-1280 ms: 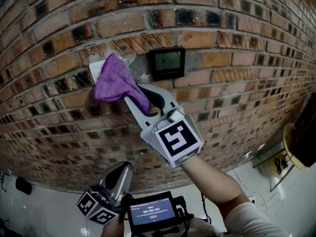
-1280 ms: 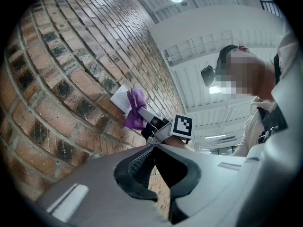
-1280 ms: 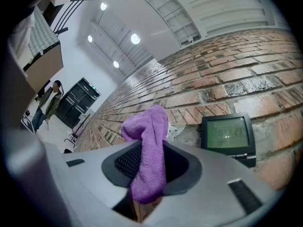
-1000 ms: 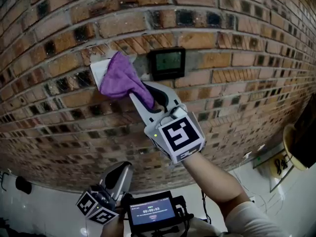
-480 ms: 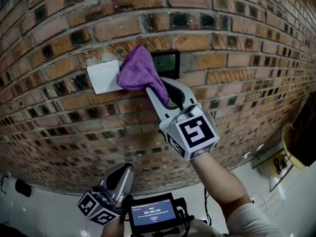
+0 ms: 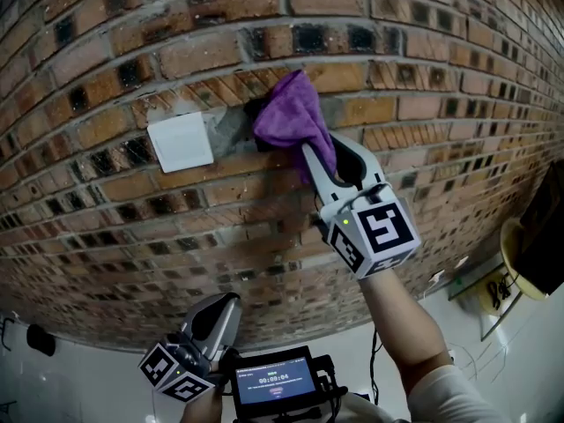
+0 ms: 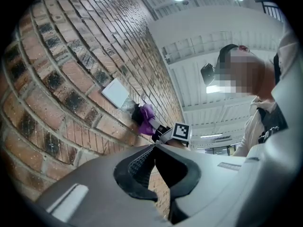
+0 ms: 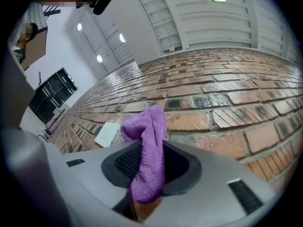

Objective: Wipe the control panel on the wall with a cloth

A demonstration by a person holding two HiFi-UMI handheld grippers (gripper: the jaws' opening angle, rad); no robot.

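Head view: right gripper (image 6: 324, 161) clamped on purple microfibre cloth (image 6: 291, 113), which is pressed over dark control panel (image 6: 254, 111) on red brick wall (image 6: 441, 148).
Left gripper view: left gripper (image 7: 152, 148), jaws together, nothing between.
Right gripper view: cloth (image 8: 147, 126) pinched between jaws, its bunched end toward the wall.

The right gripper (image 6: 324, 159), grey plastic with a black-and-white marker cube (image 6: 374, 229) at its base, is held high toward the far side and tilts up and to the left. Its jaws are clamped on a fold of purple terry cloth (image 8: 147, 145). The bare right forearm (image 6: 398, 324) reaches up from a pale sleeve (image 6: 445, 393) at the near right. The left gripper (image 6: 226, 302) sits low at the near left, pointing upward, its jaws meeting at the tips with nothing between them.
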